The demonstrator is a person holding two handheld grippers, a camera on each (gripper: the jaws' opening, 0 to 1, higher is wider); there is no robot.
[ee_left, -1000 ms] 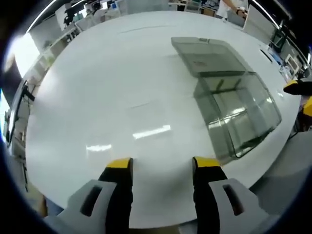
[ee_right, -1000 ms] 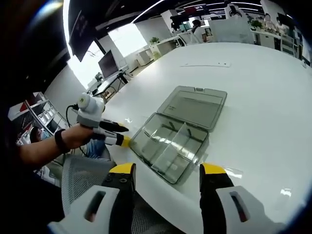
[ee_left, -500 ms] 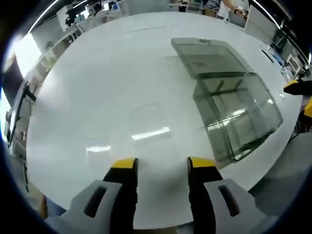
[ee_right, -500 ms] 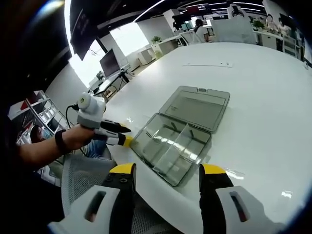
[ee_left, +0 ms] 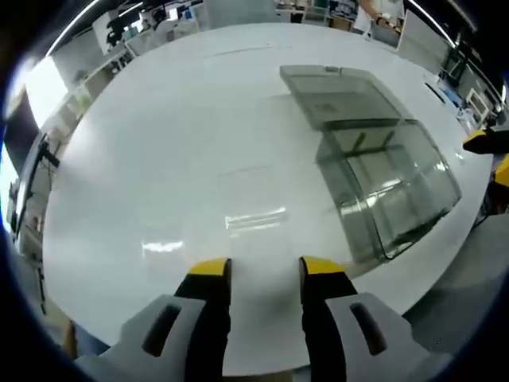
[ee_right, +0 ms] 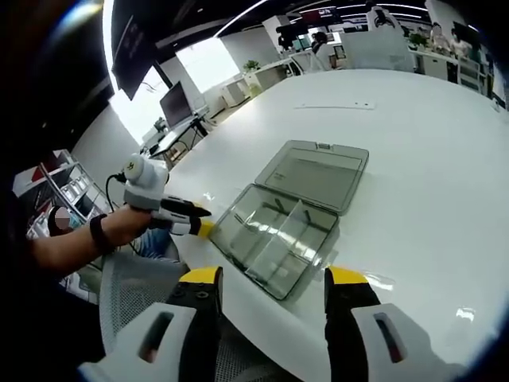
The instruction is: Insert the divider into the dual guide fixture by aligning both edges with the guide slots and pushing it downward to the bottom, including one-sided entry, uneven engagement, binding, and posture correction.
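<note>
The table (ee_left: 159, 159) is glossy white. The storage box (ee_right: 274, 239) is clear smoky grey plastic, its open lid (ee_right: 314, 175) a darker grey. Both the left gripper (ee_left: 261, 270) and the right gripper (ee_right: 272, 278) have black jaws with yellow tips and pale grey bodies.

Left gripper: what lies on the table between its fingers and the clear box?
In the left gripper view, a flat clear sheet, likely the divider, lies on the white table between the left gripper and the open clear box.
</note>
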